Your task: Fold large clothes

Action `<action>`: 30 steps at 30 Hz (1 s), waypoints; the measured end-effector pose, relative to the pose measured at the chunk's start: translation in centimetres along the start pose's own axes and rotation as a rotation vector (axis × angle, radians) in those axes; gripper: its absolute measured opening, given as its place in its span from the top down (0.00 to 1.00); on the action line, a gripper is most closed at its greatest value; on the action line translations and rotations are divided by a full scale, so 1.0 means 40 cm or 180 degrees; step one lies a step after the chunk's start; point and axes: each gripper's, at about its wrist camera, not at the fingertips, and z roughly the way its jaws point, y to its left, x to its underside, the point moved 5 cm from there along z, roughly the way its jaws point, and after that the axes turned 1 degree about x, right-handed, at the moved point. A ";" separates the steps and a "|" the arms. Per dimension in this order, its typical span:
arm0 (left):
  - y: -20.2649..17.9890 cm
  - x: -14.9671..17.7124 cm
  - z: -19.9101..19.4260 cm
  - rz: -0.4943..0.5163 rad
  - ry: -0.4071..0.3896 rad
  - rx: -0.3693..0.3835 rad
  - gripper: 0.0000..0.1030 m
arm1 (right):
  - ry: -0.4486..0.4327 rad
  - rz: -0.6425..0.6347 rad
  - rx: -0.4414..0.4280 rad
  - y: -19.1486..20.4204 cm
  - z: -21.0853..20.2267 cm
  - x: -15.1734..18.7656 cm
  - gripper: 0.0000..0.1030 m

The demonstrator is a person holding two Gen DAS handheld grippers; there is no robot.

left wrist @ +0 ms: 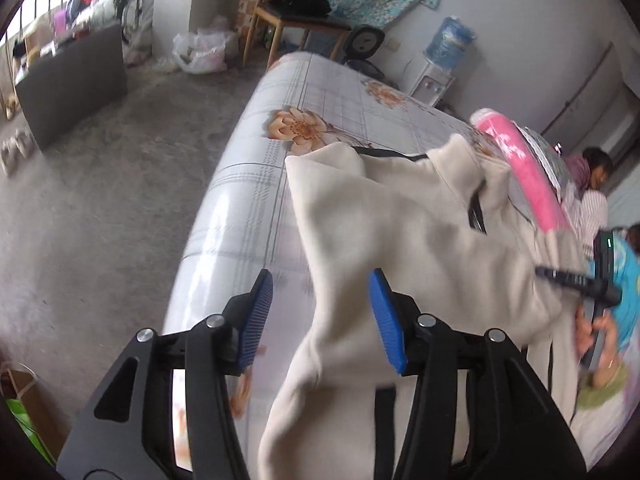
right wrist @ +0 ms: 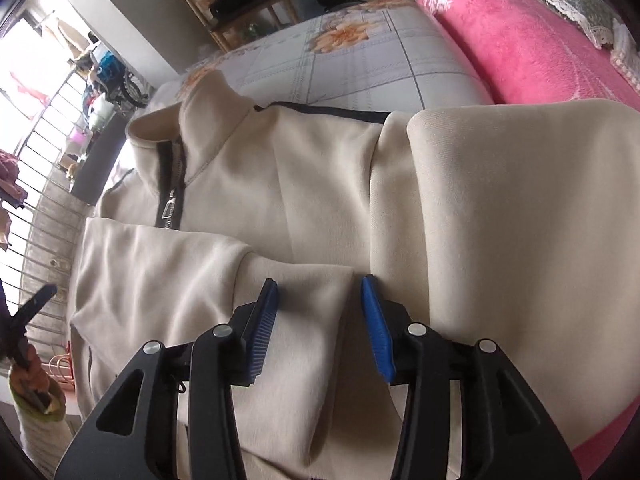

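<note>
Two tools are hovering over a cream zip-up jacket that is lying spread on a bed with a floral sheet, beside a pink blanket. The left tool is standing partly open, a sleeve fold lying between its blue pads without being pinched. The right tool is also standing partly open above a folded sleeve, gripping nothing.

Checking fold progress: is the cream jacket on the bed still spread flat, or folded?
Partly folded. In the right wrist view the cream jacket has a sleeve laid across its zipped front, and its right side doubled over; collar and chest still lie open.
</note>
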 end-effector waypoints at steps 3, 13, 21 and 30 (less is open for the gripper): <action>0.012 -0.052 0.105 -0.0224 0.0138 0.0062 0.56 | -0.0075 -0.0081 0.0165 0.006 -0.001 -0.002 0.75; 0.011 -0.092 0.167 -0.0205 -0.0019 -0.0015 0.95 | -0.0649 -0.0338 0.0167 0.047 -0.094 -0.038 0.95; 0.032 -0.082 0.181 -0.0195 -0.0163 -0.0122 0.91 | -0.0576 -0.0344 0.0615 -0.010 -0.018 -0.067 0.95; -0.088 -0.029 0.058 0.0402 -0.0186 0.0231 0.78 | -0.0762 -0.0677 0.0387 0.077 -0.113 -0.001 0.77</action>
